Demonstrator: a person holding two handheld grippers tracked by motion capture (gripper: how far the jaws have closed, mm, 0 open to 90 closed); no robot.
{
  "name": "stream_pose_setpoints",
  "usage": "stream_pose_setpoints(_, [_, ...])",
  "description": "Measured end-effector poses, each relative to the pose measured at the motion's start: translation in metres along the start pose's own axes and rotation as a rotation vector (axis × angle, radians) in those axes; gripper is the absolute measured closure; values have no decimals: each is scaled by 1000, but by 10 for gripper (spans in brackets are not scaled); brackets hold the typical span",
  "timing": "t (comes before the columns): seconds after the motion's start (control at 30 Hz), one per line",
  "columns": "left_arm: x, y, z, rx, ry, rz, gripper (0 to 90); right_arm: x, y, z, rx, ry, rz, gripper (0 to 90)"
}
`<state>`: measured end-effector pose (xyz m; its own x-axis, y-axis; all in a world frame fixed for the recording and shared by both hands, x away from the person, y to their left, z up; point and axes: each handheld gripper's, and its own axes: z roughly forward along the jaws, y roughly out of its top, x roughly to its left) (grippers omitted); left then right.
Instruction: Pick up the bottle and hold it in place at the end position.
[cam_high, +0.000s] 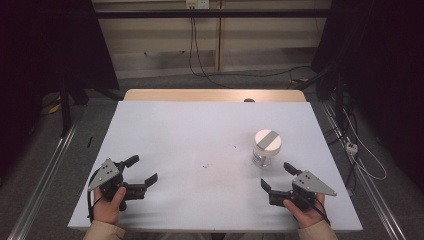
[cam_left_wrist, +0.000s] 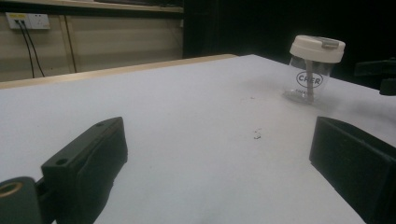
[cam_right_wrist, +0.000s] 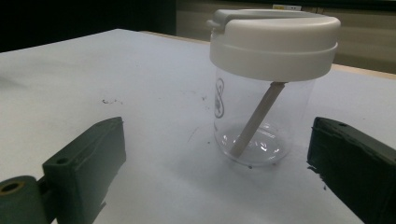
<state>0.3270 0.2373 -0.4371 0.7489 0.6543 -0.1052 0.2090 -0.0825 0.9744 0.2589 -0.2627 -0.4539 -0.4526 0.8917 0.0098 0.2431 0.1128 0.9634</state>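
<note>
A clear cup (cam_high: 265, 147) with a white lid and a straw inside stands upright on the white table, right of centre. Close in the right gripper view, the cup (cam_right_wrist: 264, 88) sits just ahead of the jaws, apart from them. My right gripper (cam_high: 279, 176) rests near the front right edge, open and empty. At the front left my left gripper (cam_high: 141, 169) is open too, with nothing between its jaws. From the left gripper view the cup (cam_left_wrist: 314, 70) stands far off at the upper right.
The white table top (cam_high: 200, 135) ends in a wooden strip at the far edge. Small dark specks (cam_high: 206, 164) mark the middle. Cables and metal rails run along the floor at both sides.
</note>
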Motion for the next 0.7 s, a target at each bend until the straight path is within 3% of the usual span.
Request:
stream_pose_setpoints(0.5, [-2,1,1,-6,-7,6,39,-5,3,6,-2,-43,-2,48])
stream_pose_setpoints(0.7, [-1,1,1,-8,-8,12,39,-11,5,20,14,-80,-12,48])
